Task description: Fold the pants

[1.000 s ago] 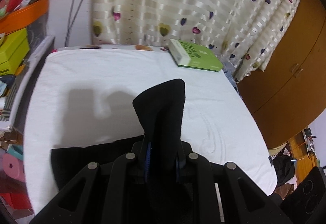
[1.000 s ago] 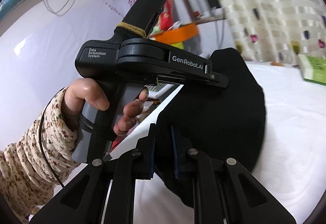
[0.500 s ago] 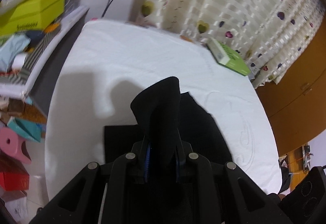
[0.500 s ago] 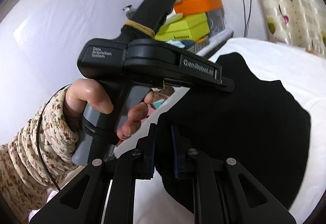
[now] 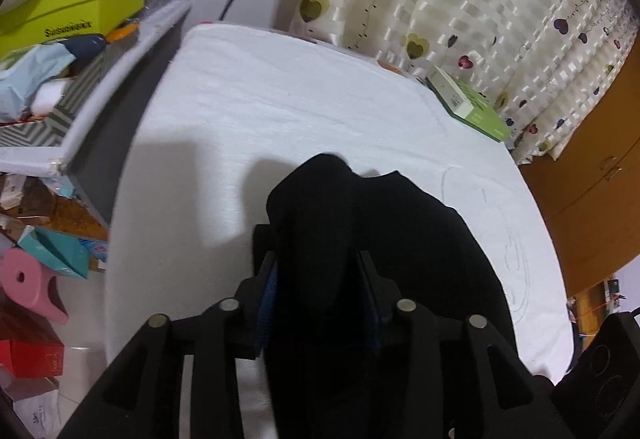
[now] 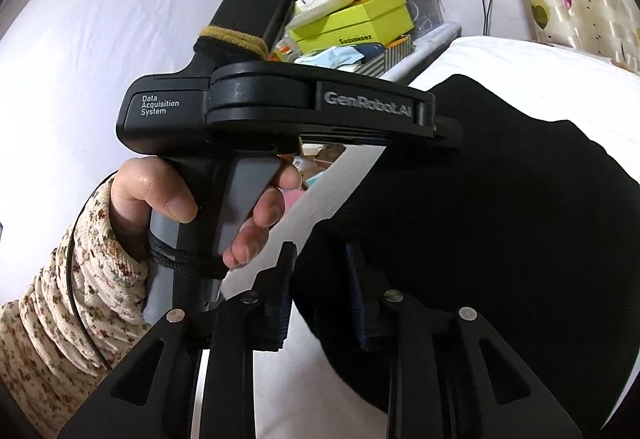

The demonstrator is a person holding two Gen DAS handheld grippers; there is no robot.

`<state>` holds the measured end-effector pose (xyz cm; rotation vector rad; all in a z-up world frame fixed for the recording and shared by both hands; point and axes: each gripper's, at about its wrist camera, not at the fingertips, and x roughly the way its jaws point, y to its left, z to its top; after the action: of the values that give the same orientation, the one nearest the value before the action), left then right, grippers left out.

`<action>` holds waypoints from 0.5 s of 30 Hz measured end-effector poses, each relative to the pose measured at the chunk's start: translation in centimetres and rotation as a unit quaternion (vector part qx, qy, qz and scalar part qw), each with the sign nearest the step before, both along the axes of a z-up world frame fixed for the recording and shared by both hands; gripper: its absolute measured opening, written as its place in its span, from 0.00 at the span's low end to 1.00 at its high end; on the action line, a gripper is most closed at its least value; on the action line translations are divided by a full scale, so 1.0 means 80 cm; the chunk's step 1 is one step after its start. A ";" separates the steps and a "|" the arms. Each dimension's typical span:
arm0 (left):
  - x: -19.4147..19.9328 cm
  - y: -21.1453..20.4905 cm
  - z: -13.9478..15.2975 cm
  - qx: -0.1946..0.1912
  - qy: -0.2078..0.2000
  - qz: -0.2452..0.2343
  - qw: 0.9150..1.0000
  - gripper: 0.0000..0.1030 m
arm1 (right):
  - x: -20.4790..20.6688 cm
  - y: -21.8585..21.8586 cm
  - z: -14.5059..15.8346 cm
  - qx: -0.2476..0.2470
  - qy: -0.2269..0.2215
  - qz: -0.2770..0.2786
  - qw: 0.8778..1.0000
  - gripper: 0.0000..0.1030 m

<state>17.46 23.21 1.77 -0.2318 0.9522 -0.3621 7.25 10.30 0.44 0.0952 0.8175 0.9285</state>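
The left gripper is clamped on a bunched edge of the black pants, the cloth rising in a rounded hump between its blue-lined fingers. The right gripper pinches another part of the same edge, its jaws drawn in on the fabric. In the right wrist view the left gripper's handle sits just beyond, held by a hand in a floral sleeve, so the two grips are near each other.

The rest of the pants spreads out dark over the near part of the white table cover, with the held edge lifted above it. A green book lies at the far right corner, well apart from the cloth.

This looks like a fold being carried over. To do it well, both grippers should travel together at the same height, keep the edge taut between them, and lay it square onto the layer below before letting go; uneven release would likely leave a skewed crease.
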 end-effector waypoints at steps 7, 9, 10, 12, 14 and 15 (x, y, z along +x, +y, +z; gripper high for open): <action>-0.034 0.027 0.009 -0.011 -0.021 0.048 0.999 0.50 | -0.016 -0.045 0.036 0.014 -0.042 -0.001 0.999 0.31; -0.049 0.030 0.014 -0.020 -0.027 0.055 0.998 0.49 | -0.022 -0.074 0.045 0.012 -0.060 -0.030 0.998 0.34; -0.056 0.029 0.018 -0.023 -0.032 0.056 0.998 0.49 | -0.022 -0.087 0.047 0.003 -0.067 -0.048 0.997 0.35; -0.073 0.027 0.028 -0.025 -0.045 0.060 0.997 0.50 | -0.018 -0.109 0.046 -0.029 -0.080 -0.089 0.992 0.37; -0.089 0.022 0.036 -0.027 -0.056 0.061 0.996 0.50 | -0.012 -0.122 0.037 -0.058 -0.078 -0.124 0.987 0.37; -0.093 0.019 0.038 -0.026 -0.058 0.062 0.996 0.50 | -0.008 -0.126 0.029 -0.069 -0.070 -0.135 0.986 0.37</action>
<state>10.01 24.76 4.81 -0.3126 0.8100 -0.2826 6.64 0.25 2.77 0.0188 0.7157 0.6149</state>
